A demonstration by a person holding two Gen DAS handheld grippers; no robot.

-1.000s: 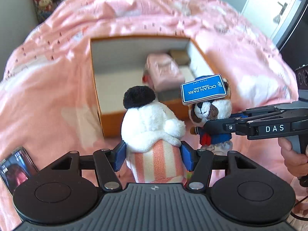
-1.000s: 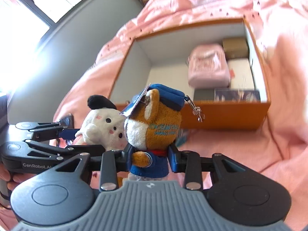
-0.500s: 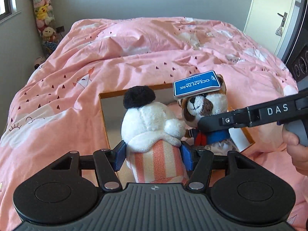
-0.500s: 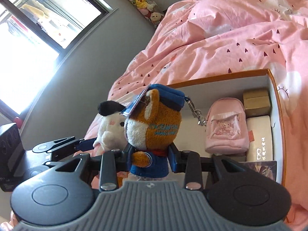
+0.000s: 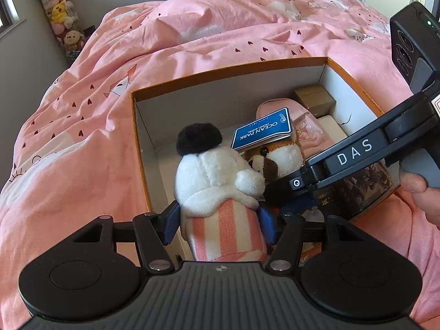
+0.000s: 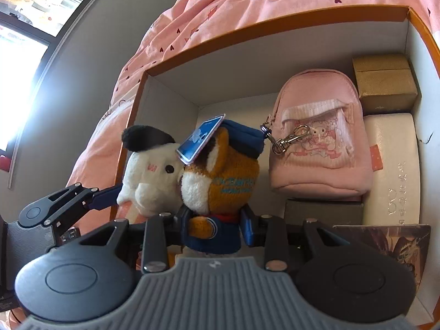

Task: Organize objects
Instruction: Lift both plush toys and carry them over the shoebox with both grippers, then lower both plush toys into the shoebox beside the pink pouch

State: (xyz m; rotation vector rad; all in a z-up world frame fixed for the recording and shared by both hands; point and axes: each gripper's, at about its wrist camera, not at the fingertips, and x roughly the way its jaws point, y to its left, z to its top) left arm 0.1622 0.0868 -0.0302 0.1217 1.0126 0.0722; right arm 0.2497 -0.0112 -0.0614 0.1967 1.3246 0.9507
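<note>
My left gripper (image 5: 220, 221) is shut on a white plush dog (image 5: 214, 176) with a black ear and a pink striped body. My right gripper (image 6: 217, 225) is shut on a brown plush (image 6: 222, 176) in a blue cap with a blue Ocean Park tag (image 5: 261, 132). Both toys are held side by side, touching, over the open left part of an orange box (image 5: 220, 71). The white dog also shows in the right wrist view (image 6: 148, 176), and the right gripper's arm crosses the left wrist view (image 5: 354, 151).
The box lies on a pink duvet (image 5: 82, 126). Its right part holds a pink mini backpack (image 6: 319, 143), a gold box (image 6: 385, 82), a white case (image 6: 390, 170) and a dark booklet (image 6: 385, 244). Stuffed toys (image 5: 63, 13) stand by the far wall.
Both grippers have carried their toys from in front of the box, up and forward, then down over its open left part. The views now look down into the box.
</note>
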